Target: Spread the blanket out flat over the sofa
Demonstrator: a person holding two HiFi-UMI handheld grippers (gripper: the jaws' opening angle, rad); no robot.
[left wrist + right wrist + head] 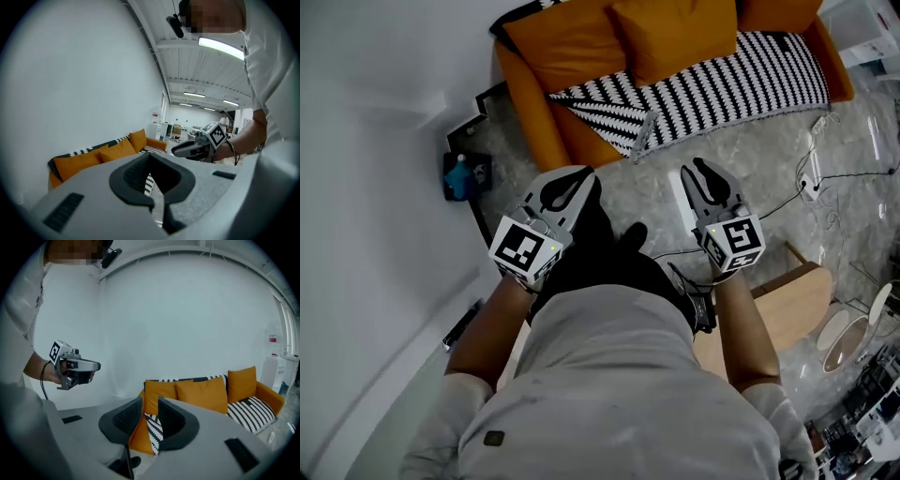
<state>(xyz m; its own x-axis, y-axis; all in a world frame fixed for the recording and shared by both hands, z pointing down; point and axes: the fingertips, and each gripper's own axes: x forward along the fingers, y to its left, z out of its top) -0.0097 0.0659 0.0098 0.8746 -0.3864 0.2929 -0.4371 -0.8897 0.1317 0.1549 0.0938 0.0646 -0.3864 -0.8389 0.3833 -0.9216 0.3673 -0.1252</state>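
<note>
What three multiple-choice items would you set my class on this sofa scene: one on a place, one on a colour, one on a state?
1. Where does the striped blanket lie?
A. on the floor
B. on the seat of the sofa
C. over the person's shoulder

2. What colour are the cushions?
A. orange
B. green
C. grey

3. What does the right claw hold?
A. the blanket
B. a cushion
C. nothing

Answers:
1. B, since the blanket covers the seat, with one corner hanging off the front.
2. A, since they match the orange sofa.
3. C, since its jaws stand apart in the air with nothing between them.
</note>
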